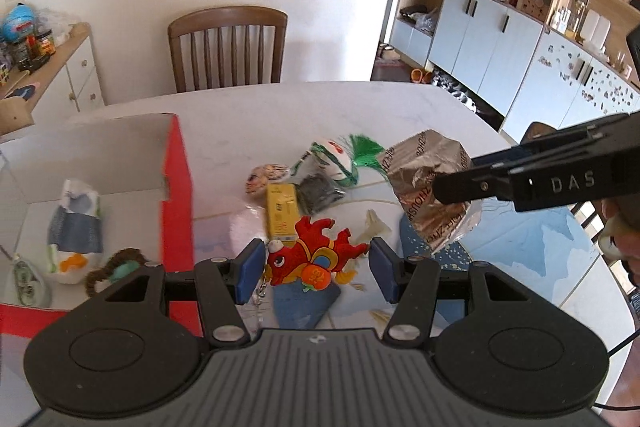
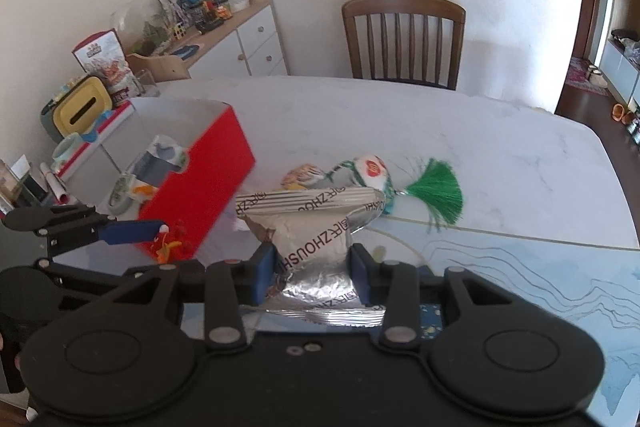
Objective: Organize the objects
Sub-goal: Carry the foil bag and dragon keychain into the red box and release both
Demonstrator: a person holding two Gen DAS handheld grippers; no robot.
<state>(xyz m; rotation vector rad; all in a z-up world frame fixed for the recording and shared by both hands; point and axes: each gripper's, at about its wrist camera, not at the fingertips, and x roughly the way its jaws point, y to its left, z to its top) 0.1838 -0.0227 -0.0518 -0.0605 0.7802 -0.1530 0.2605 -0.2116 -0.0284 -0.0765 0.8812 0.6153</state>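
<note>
Carrying: right gripper (image 2: 313, 273) clamps silver snack bag (image 2: 316, 247); left gripper (image 1: 316, 267) grips red fish toy (image 1: 312, 255).
Next: drop both into red box (image 1: 176, 171).

Left gripper (image 1: 316, 265) closed on red fish toy (image 1: 314, 255), blue pads at either flank. Yellow box (image 1: 282, 213) just beyond the toy. Red-sided box (image 1: 176, 183) left of the jaws. Right gripper (image 1: 452, 187) ahead to the right, clamped on silver foil packet (image 1: 428, 183), raised off table (image 1: 280, 115).

left tongs (image 1: 316, 267) clamped, angled down; right tongs (image 2: 312, 267) clamped, angled down, raised.
</note>
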